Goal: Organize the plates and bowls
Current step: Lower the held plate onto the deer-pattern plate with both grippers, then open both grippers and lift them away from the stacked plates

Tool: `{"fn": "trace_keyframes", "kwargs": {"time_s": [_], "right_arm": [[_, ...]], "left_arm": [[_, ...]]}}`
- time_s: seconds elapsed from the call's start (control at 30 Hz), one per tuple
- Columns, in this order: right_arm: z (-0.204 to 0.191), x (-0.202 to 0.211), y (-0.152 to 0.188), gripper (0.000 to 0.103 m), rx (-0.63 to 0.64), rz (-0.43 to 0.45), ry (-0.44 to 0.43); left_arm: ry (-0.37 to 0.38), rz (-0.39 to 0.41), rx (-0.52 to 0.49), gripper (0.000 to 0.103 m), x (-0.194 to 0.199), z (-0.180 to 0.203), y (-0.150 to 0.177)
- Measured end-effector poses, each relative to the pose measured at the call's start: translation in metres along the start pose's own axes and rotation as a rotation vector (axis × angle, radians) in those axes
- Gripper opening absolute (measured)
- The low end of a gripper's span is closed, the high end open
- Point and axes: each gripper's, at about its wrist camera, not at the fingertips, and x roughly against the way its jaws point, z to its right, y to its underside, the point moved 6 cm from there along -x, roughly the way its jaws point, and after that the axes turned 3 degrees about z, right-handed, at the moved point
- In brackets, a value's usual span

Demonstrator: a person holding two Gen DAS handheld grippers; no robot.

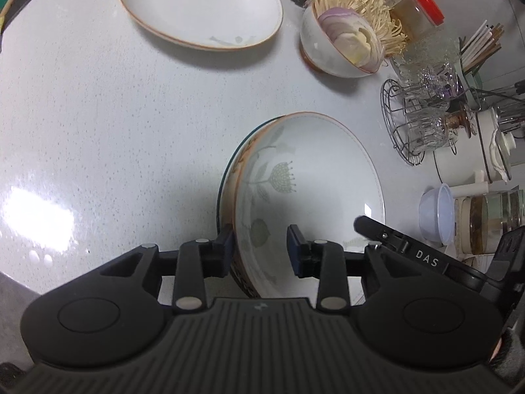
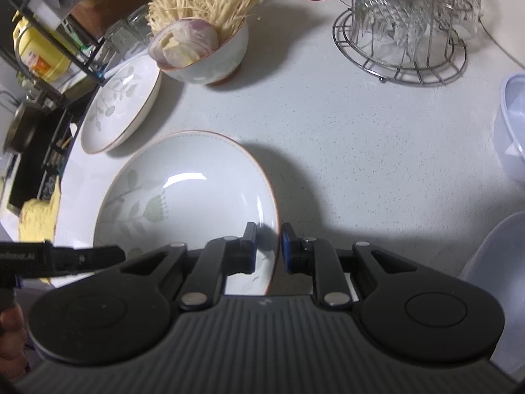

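Observation:
A white deep plate with a leaf pattern and orange rim (image 1: pixel 315 177) sits on top of another dish whose dark rim shows beneath it; it also shows in the right wrist view (image 2: pixel 197 190). My left gripper (image 1: pixel 261 251) is open, its fingers straddling the plate's near-left rim. My right gripper (image 2: pixel 268 251) is nearly closed on the plate's right rim, the rim between its pads. A second matching plate (image 1: pixel 200 6) lies apart at the back, also seen in the right wrist view (image 2: pixel 121 105). A bowl (image 1: pixel 331 46) holding onion and enoki mushrooms stands beyond; it also shows in the right wrist view (image 2: pixel 216 55).
A wire rack of glass cups (image 1: pixel 423 121) (image 2: pixel 403 32), a red-lidded jar (image 1: pixel 420 10), a chopstick holder (image 1: pixel 482 46), a white pot (image 1: pixel 472 157) and plastic bowls (image 1: pixel 436 210) (image 2: pixel 512 124) crowd the right side. The white speckled counter (image 1: pixel 115 115) stretches left. A shelf with a yellow bottle (image 2: pixel 36 52) stands at the far left.

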Motion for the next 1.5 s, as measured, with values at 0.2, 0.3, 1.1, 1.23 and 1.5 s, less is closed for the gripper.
{"fn": "trace_keyframes", "kwargs": {"time_s": [0.2, 0.3, 1.1, 1.23, 1.5], "right_arm": [[0.0, -0.001, 0.001, 0.019, -0.019, 0.003, 0.0], [-0.001, -0.001, 0.0, 0.02, -0.026, 0.003, 0.005], [-0.087, 0.1, -0.039, 0.019, -0.072, 0.363, 0.1], [-0.128, 0.132, -0.042, 0.019, -0.066, 0.476, 0.091], [-0.184, 0.171, -0.021, 0.019, -0.074, 0.592, 0.092]], "left_arm": [[-0.008, -0.036, -0.014, 0.042, 0.003, 0.004, 0.002], [-0.017, -0.04, -0.011, 0.045, 0.008, 0.003, 0.003], [-0.001, 0.267, -0.373, 0.047, 0.161, 0.027, -0.082], [0.013, 0.319, -0.469, 0.047, 0.192, 0.024, -0.089], [0.03, 0.361, -0.581, 0.047, 0.228, 0.009, -0.084]]}}
